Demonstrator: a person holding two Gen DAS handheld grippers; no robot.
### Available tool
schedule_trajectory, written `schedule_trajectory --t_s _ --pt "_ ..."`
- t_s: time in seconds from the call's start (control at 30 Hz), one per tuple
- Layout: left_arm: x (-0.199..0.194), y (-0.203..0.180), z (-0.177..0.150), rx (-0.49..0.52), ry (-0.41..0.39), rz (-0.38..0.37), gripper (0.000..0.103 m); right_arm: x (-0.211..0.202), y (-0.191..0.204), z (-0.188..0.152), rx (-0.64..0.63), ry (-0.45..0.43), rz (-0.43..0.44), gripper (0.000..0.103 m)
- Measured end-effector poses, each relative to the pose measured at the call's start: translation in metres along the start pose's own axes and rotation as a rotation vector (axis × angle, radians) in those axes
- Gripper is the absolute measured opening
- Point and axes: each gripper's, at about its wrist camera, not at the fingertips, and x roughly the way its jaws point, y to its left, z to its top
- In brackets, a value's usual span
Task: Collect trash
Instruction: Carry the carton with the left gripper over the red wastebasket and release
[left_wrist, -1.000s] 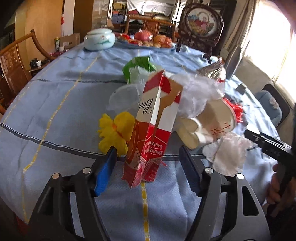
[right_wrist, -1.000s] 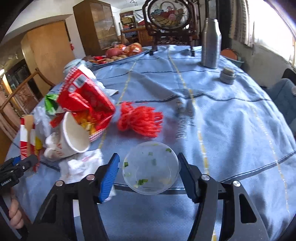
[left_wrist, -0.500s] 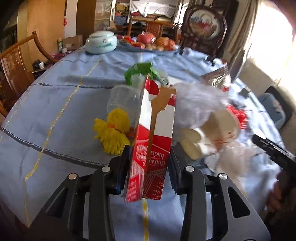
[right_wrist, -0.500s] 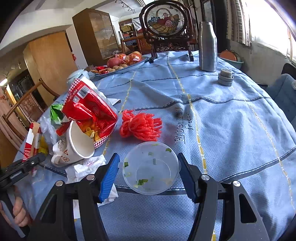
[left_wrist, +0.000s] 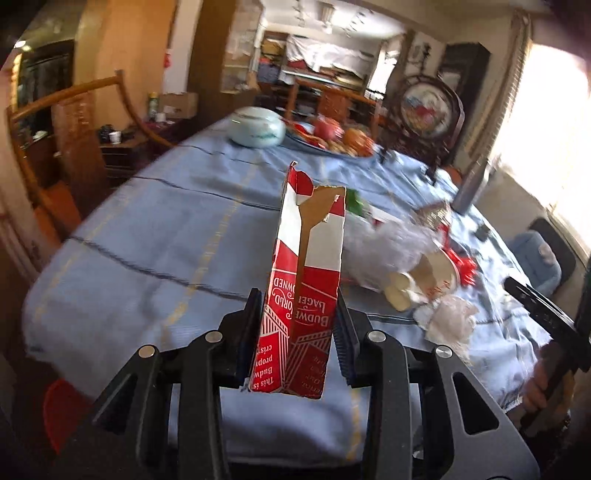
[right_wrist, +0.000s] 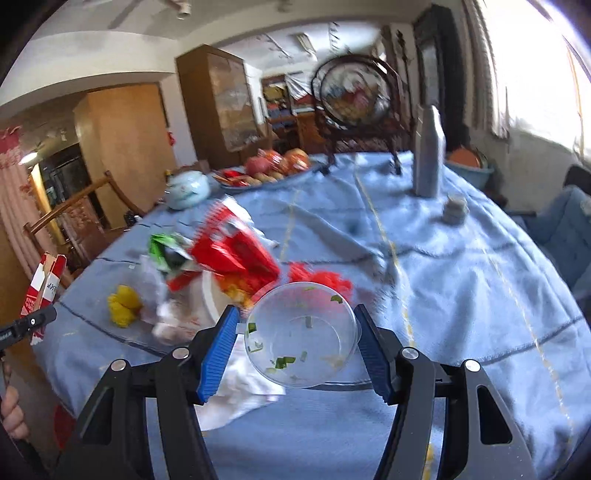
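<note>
Trash lies heaped on the blue tabletop, and I read my views from the left. My left gripper has its fingers pressed in on both sides of a torn red-and-white carton, which stands upright between them with its bottom edge off the cloth. In the right view that carton shows at the far left edge, beyond the tabletop's rim. Next along I see a yellow tassel, then crumpled white paper and a green wrapper. A red snack bag lies over a tipped paper cup, touching it. A red tassel sits just behind the clear bowl. My right gripper has its fingers set wide, one on each side of that bowl; I cannot tell whether they are gripping it. The bowl tilts toward me, with green scraps stuck inside. A white napkin lies under its left edge. Far right stands a metal bottle.
</note>
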Motion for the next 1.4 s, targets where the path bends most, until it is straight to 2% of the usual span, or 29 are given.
schedule_trajectory --t_s 0.13,0.3,0.43,0.63,0.67,0.77,0.9,1.0,1.17,1.23,1.3,1.33,1.4 --pt "-0.032 0.043 -0.009 -0.076 -0.035 0.101 0.037 -0.008 0.025 0.003 -0.042 -0.013 0.064 0.063" --pt "-0.066 0.101 -0.037 -0.204 -0.034 0.225 0.037 -0.009 0.068 0.005 -0.103 -0.008 0.175 0.063" --pt "-0.084 0.152 -0.075 -0.331 0.008 0.365 0.037 -0.003 0.111 0.005 -0.156 0.015 0.276 0.063" --pt "-0.08 0.215 -0.136 -0.491 0.121 0.461 0.038 0.001 0.177 -0.002 -0.231 0.052 0.4 0.063" --pt "-0.077 0.223 -0.142 -0.515 0.135 0.469 0.043 0.001 0.19 -0.004 -0.247 0.061 0.415 0.063" --pt "-0.077 0.24 -0.153 -0.576 0.144 0.483 0.069 -0.002 0.225 -0.011 -0.291 0.084 0.459 0.063" --pt "-0.094 0.255 -0.157 -0.623 0.093 0.514 0.082 -0.012 0.278 -0.027 -0.369 0.115 0.547 0.063" --pt "-0.113 0.266 -0.162 -0.673 0.031 0.572 0.095 -0.016 0.319 -0.042 -0.44 0.156 0.627 0.063" --pt "-0.113 0.284 -0.16 -0.665 0.049 0.718 0.095 -0.015 0.4 -0.074 -0.578 0.244 0.755 0.063" --pt "-0.118 0.291 -0.161 -0.665 0.042 0.75 0.095 -0.014 0.432 -0.085 -0.636 0.279 0.815 0.063" --pt "-0.125 0.296 -0.162 -0.67 0.03 0.782 0.095 -0.011 0.456 -0.092 -0.677 0.307 0.85 0.072" --pt "-0.128 0.299 -0.162 -0.673 0.021 0.806 0.095 -0.009 0.462 -0.093 -0.679 0.303 0.851 0.079" --pt "-0.134 0.303 -0.163 -0.678 0.01 0.844 0.095 -0.009 0.467 -0.089 -0.667 0.274 0.841 0.08"
